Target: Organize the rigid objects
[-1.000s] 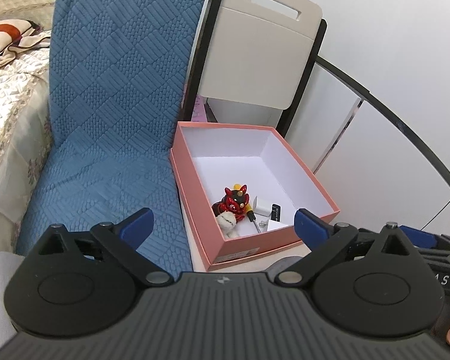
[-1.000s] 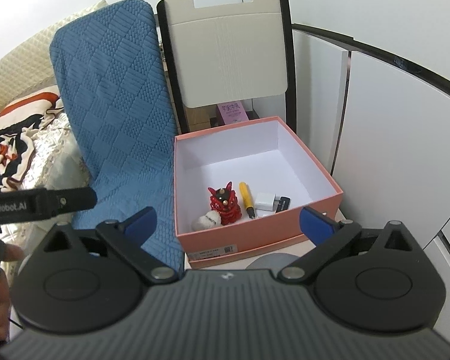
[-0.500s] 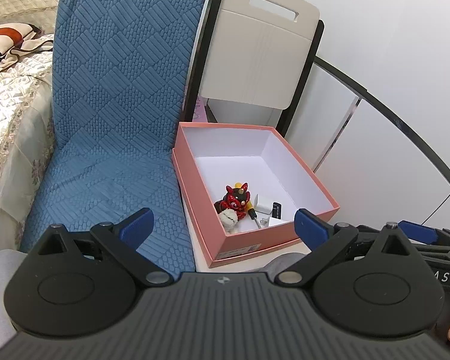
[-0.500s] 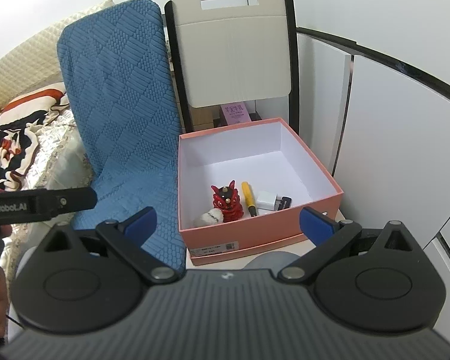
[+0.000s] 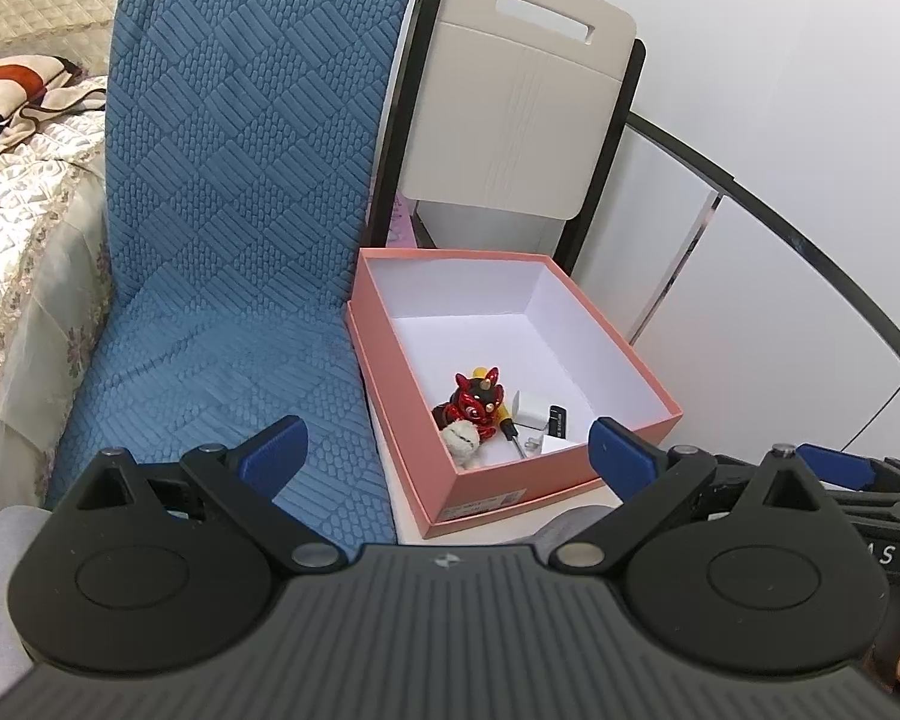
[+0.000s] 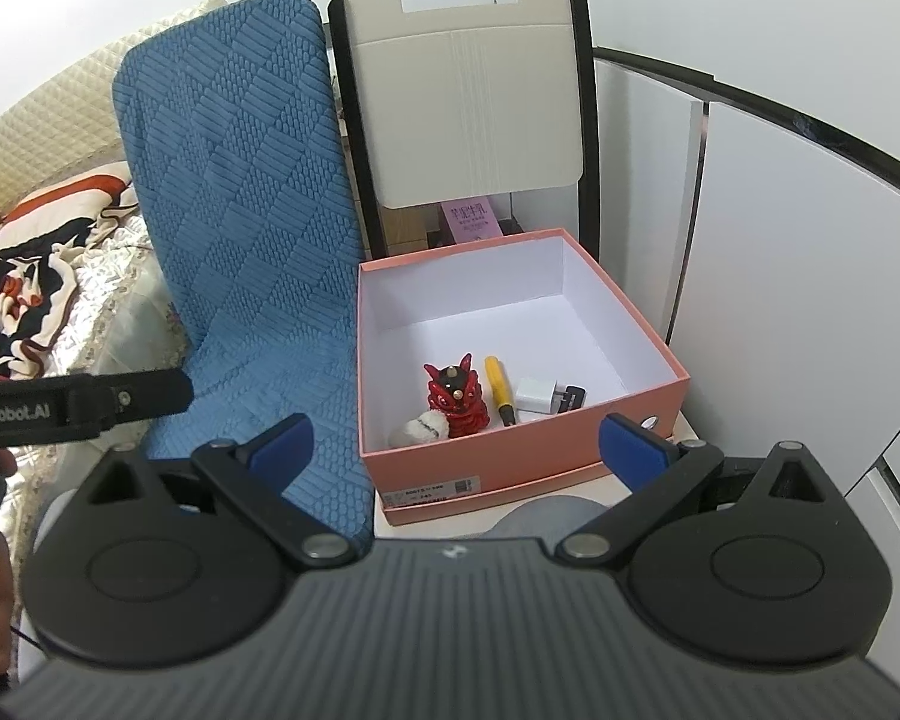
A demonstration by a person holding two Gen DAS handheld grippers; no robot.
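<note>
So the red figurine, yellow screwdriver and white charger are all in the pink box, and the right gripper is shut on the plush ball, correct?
Not quite. The right gripper is open and holds nothing; the plush ball lies in the pink box beside the red figurine, yellow screwdriver and white charger, per the right wrist view.

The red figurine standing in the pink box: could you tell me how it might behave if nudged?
The red figurine stands upright and tall for its base, so it would probably tip. It looks glossy, perhaps slippery. The white plush ball beside it might cushion a fall that way.

Pink box (image 6: 522, 456), white inside; red figurine (image 6: 457, 397); blue quilted cushion (image 6: 252, 228).
</note>
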